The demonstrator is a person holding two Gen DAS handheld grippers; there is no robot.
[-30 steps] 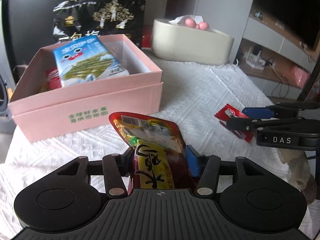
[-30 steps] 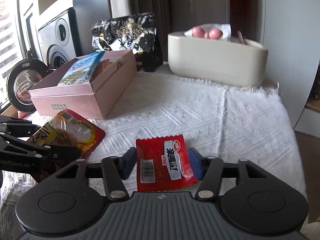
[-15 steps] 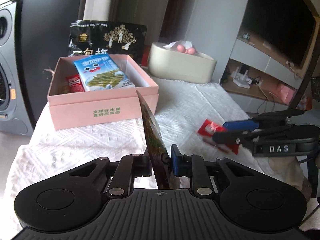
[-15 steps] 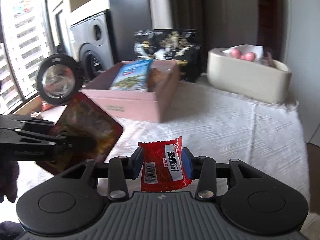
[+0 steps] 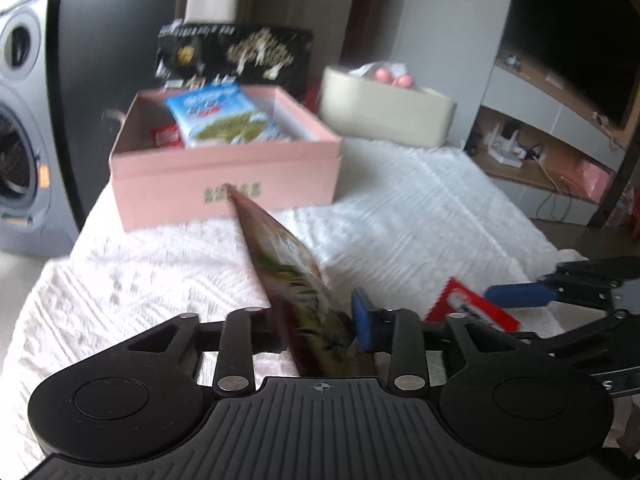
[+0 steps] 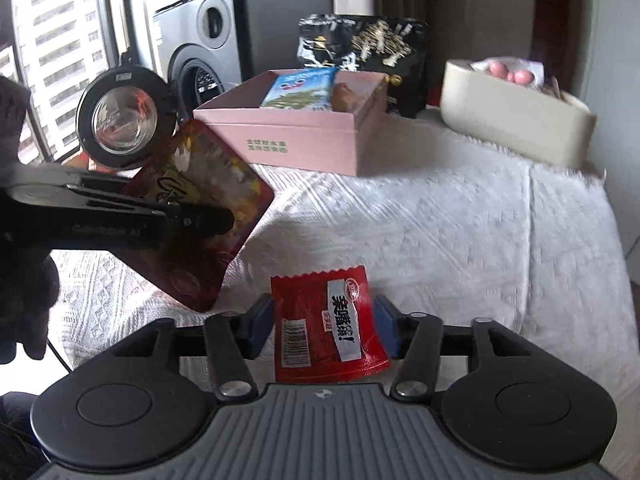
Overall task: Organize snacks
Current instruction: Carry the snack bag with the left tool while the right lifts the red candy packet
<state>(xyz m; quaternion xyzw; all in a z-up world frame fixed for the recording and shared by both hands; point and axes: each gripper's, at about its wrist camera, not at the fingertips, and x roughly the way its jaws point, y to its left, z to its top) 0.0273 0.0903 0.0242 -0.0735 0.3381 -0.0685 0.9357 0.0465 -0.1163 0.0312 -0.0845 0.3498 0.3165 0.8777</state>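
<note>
My left gripper [image 5: 316, 330] is shut on a red and yellow snack pouch [image 5: 294, 276], held edge-on above the table; the pouch also shows in the right wrist view [image 6: 208, 216], with the left gripper [image 6: 200, 216] clamped on it. My right gripper [image 6: 324, 326] is shut on a small red snack packet [image 6: 326, 328], lifted off the cloth; that packet also shows in the left wrist view [image 5: 468, 310]. A pink box [image 5: 224, 184] stands ahead, holding a blue and green snack bag [image 5: 220, 120] and a small red packet [image 5: 166, 136].
A white textured cloth [image 6: 460, 232] covers the table. A black snack bag [image 5: 236, 56] stands behind the box. A beige tub [image 6: 516, 120] with pink items sits at the back right. A washing machine [image 6: 200, 52] stands on the left, shelves [image 5: 560, 120] on the right.
Both grippers have lifted their snacks off the table. The left pouch turned from flat to edge-on. Both views have pulled back and higher from the pink box.
</note>
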